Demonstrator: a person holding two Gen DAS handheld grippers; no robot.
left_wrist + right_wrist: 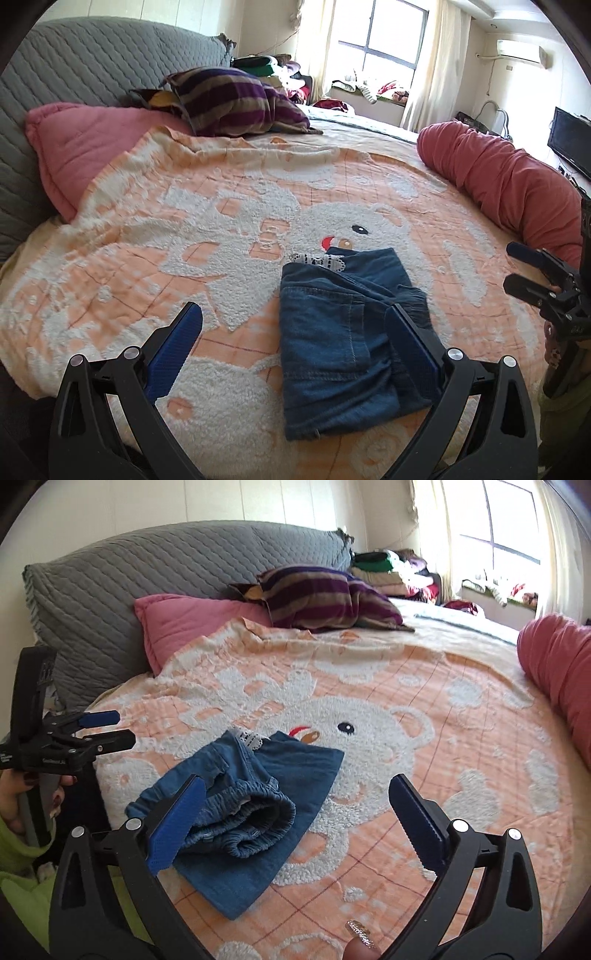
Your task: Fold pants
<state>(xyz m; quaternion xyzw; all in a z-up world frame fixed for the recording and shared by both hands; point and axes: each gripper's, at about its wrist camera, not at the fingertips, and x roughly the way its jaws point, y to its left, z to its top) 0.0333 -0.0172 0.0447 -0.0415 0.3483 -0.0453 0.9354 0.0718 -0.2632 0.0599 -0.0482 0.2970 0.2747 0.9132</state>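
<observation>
The blue denim pants (332,339) lie folded into a compact bundle on the orange and white bear blanket (229,229), with a strip of white lace (317,260) showing at the far end. My left gripper (293,325) is open and empty, held just above the near part of the pants. In the right wrist view the pants (255,812) show their elastic waistband rolled on top. My right gripper (295,794) is open and empty, hovering to the right of the pants. The left gripper (110,727) shows there at the left edge, and the right gripper (513,266) shows at the right edge of the left wrist view.
A pink pillow (85,147) and a striped purple cushion (236,99) lie at the head of the bed against the grey quilted headboard (92,62). A red rolled quilt (509,181) lies along the right side. A television (572,140) stands at far right.
</observation>
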